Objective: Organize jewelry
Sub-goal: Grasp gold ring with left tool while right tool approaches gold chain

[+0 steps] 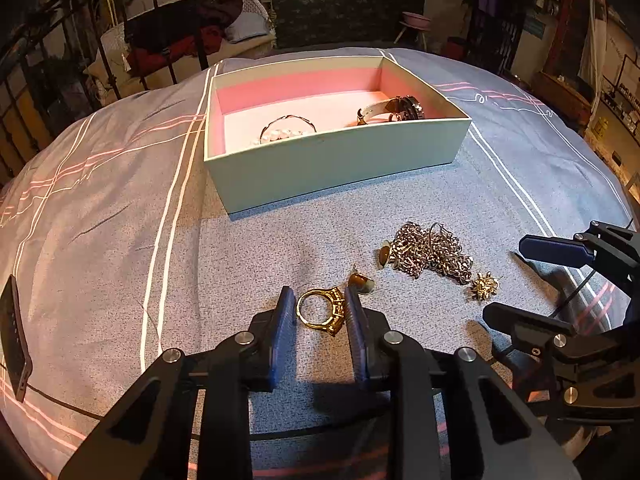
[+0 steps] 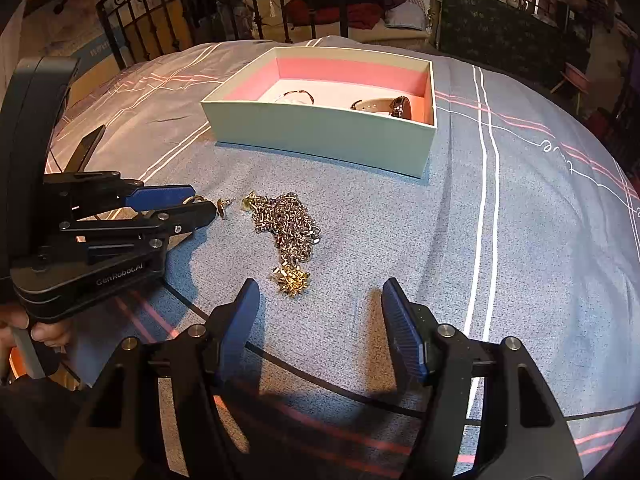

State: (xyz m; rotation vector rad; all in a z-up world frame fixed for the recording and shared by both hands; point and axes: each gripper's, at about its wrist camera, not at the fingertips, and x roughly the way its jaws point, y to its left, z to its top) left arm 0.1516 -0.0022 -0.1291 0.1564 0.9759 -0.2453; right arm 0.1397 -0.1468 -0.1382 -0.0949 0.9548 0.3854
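- On the bed [image 1: 120, 208], grey-blue quilt: a box [image 1: 336, 160] at 12 o'clock; loose jewelry between it and the claws.
- Left claw [image 1: 320, 312]: narrowed round a gold ring [image 1: 322, 312]. Its right pad touches the ring's ornate side and the left pad sits at the band; a firm pinch cannot be confirmed. The ring lies on the quilt, not yet lifted.
- Right claw [image 2: 320, 304]: about half open, empty, low over the quilt; a gold brooch [image 2: 294, 282] lies just beyond its tips at 12 o'clock.
- Still outside the box: a chain heap [image 1: 430, 252], two amber studs [image 1: 360, 282], the brooch and the ring. Inside it: a pearl bracelet [image 1: 286, 130] at left and a watch [image 1: 394, 110] at right.
- Risk: the ring is caught edge-on across a thin band. It may pivot or flick out when raised, and soft bedding could let it sink or roll from reach.
- Risk: the nearer stud lies just off the left claw's right tip at 1 o'clock and may be nudged or dragged along.
- Risk: the brooch touches the chain's end, so lifting one may pull the other.
- Left view only: the ring between the pads, the pearls, and a dark phone [image 1: 14, 340] at 9 o'clock.
- Right view only: the left claw from the side, hiding most of the ring, and the hand [image 2: 44, 332] holding that claw's grip.
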